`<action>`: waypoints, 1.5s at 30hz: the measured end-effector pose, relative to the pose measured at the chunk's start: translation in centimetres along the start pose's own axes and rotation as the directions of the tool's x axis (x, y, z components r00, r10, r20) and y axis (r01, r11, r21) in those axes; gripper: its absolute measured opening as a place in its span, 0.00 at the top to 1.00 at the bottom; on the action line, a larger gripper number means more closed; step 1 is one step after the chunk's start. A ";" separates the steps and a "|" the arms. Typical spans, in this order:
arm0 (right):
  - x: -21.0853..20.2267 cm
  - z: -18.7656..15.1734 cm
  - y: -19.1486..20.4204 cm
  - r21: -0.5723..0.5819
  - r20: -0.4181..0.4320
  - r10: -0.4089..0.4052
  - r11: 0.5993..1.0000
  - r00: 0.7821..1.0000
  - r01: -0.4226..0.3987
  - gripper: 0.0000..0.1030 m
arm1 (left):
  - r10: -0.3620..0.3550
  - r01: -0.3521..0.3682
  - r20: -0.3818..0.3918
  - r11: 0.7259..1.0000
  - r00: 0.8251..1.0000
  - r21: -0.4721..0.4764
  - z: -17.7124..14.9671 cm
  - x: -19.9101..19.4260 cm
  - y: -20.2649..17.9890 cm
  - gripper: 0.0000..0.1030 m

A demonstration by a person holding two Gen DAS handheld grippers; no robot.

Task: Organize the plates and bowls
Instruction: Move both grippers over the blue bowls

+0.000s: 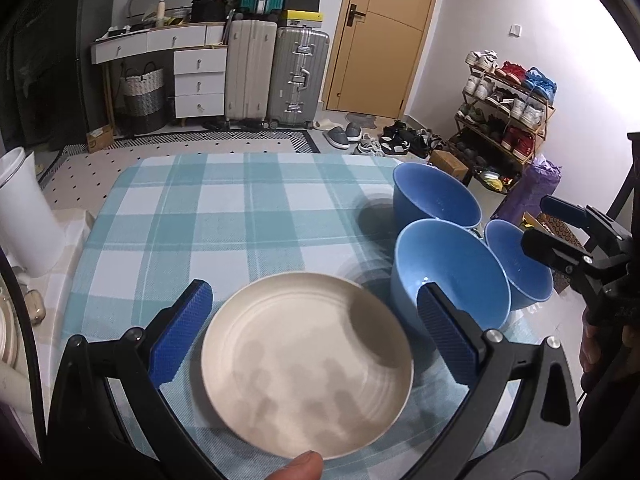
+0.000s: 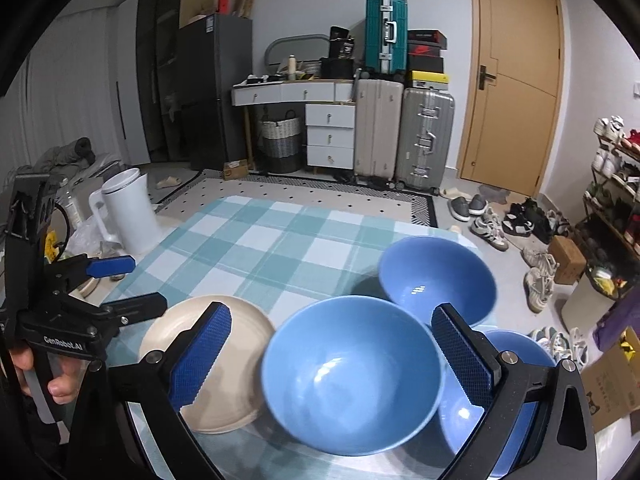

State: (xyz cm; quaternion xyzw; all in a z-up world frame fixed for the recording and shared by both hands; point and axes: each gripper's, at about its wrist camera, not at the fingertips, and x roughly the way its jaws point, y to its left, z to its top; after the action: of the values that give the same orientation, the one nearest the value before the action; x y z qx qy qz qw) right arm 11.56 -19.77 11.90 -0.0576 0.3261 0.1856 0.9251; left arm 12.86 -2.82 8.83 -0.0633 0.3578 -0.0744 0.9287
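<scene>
While the checked tablecloth (image 1: 224, 216) carries all, the cream plate (image 1: 306, 364) lies left of the nearest blue bowl (image 2: 352, 372); two more blue bowls (image 2: 436, 276) stand behind and right of it; left gripper (image 1: 314, 334) and right gripper (image 2: 332, 356) are both spread wide, grasping nothing.

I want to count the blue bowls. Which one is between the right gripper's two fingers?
The middle blue bowl, next to the cream round plate. The far blue bowl sits beyond the right gripper, and the third blue bowl lies outside its right finger.
</scene>
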 end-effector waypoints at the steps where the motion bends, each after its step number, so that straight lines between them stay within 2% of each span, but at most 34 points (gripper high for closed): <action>1: 0.0 0.0 -0.4 0.004 0.000 -0.004 1.000 1.000 0.004 0.01 | -0.004 0.004 -0.001 1.000 1.000 0.002 0.3 0.2 -0.3 0.01; 12: -0.8 0.6 -4.8 0.050 -0.006 -0.054 0.997 0.999 0.054 0.01 | -0.046 0.047 -0.018 0.999 0.999 0.006 3.1 2.9 -2.6 0.01; 22: -0.8 1.4 -8.4 0.097 -0.023 -0.105 0.990 0.994 0.107 0.01 | -0.053 0.054 -0.045 0.998 0.998 0.033 5.6 6.2 -4.4 0.01; 29: 0.1 1.6 -11.2 0.132 -0.063 -0.148 0.979 0.987 0.155 0.01 | -0.065 0.068 -0.072 0.997 0.995 0.030 7.1 9.0 -5.0 0.01; 45: 4.0 2.9 -16.2 0.183 -0.144 -0.153 0.967 0.978 0.178 0.01 | -0.055 0.062 -0.126 0.997 0.991 0.051 10.7 15.6 -6.8 0.01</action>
State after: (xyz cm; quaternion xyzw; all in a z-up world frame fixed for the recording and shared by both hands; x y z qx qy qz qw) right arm 22.31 -32.87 11.46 -0.0057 0.3959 0.0708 0.9156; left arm 30.82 -11.70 7.66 -0.0437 0.4108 -0.1150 0.9034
